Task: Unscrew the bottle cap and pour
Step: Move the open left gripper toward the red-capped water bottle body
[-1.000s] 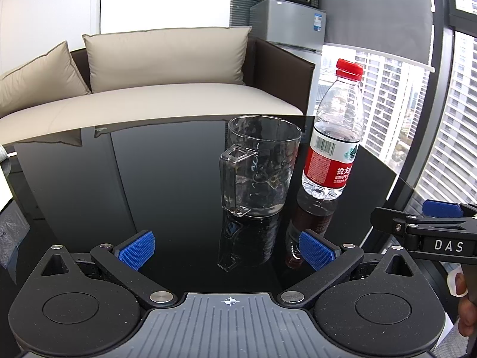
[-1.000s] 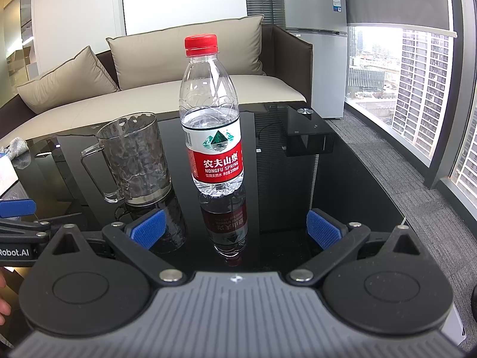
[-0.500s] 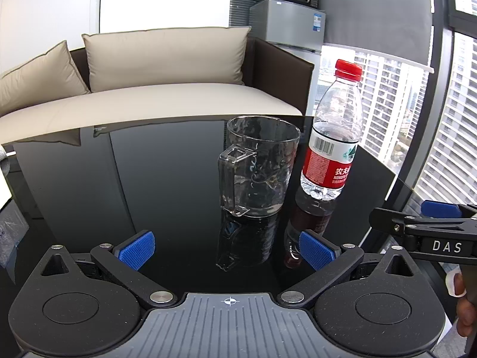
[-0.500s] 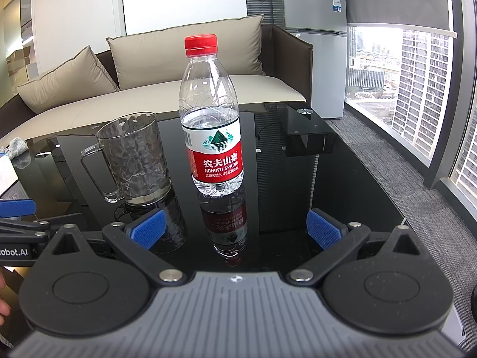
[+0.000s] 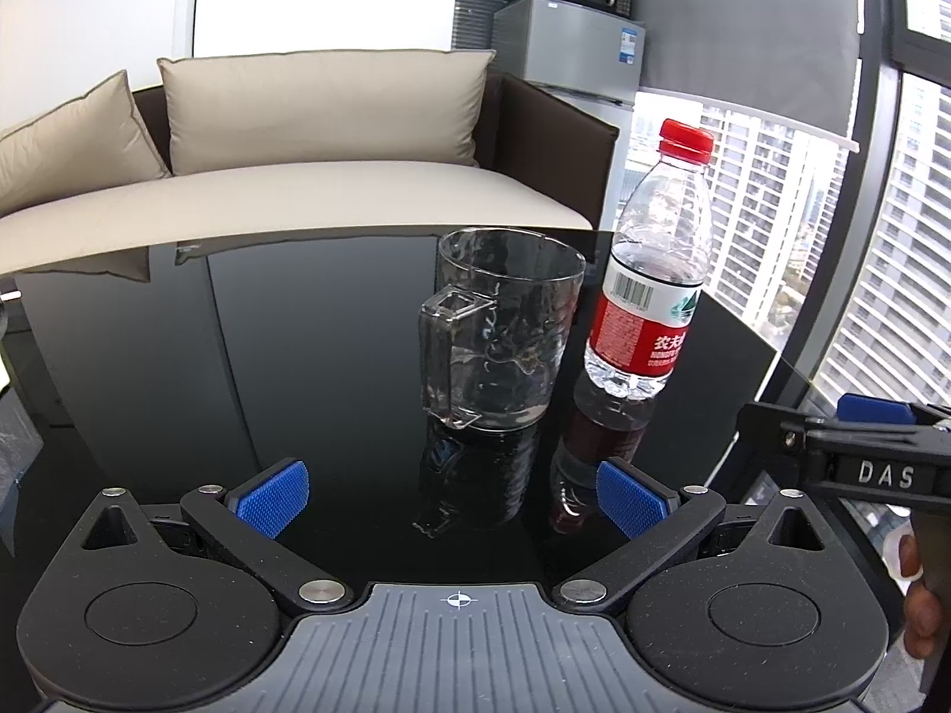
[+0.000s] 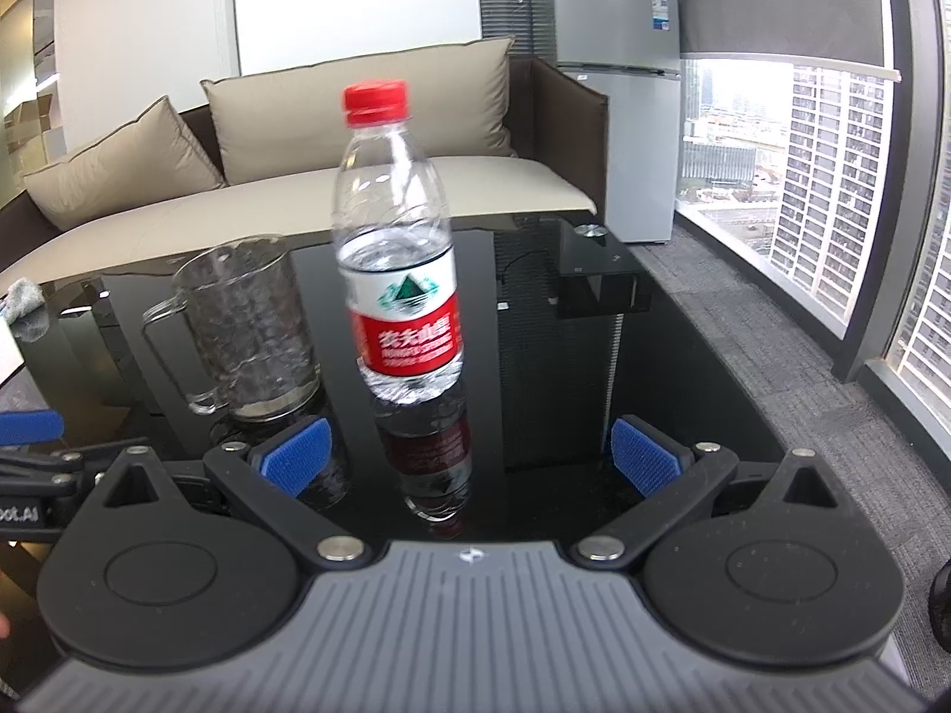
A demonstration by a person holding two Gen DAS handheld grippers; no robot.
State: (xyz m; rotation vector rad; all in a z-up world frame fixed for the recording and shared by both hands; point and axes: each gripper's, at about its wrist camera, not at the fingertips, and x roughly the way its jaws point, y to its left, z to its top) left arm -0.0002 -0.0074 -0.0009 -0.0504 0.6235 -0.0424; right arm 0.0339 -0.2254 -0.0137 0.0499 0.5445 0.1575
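And here's the clear plastic water bottle (image 6: 398, 273) with its red-and-white label, standing upright on the glossy black glass table (image 5: 238, 356), its red screw cap (image 6: 376, 101) sitting on the neck. Water fills it to roughly the top of the label; above that the plastic is see-through. Its reflection shows in the tabletop right beneath it.

Just beside it, on its left in the right wrist view, stands the clear glass mug (image 5: 502, 333) with a squared handle, upright. No liquid shows inside it. Mug and bottle stand close, with a narrow gap between them.

The left gripper (image 5: 452, 496) sits low in front of the mug, its blue-padded fingers (image 5: 273, 496) spread wide, gripping nothing. The right gripper (image 6: 472, 457) faces the bottle head-on, jaws parted wide as well, the bottle's base ahead of the gap between the pads and untouched.

Behind the table, a beige cushioned sofa (image 5: 297, 178).
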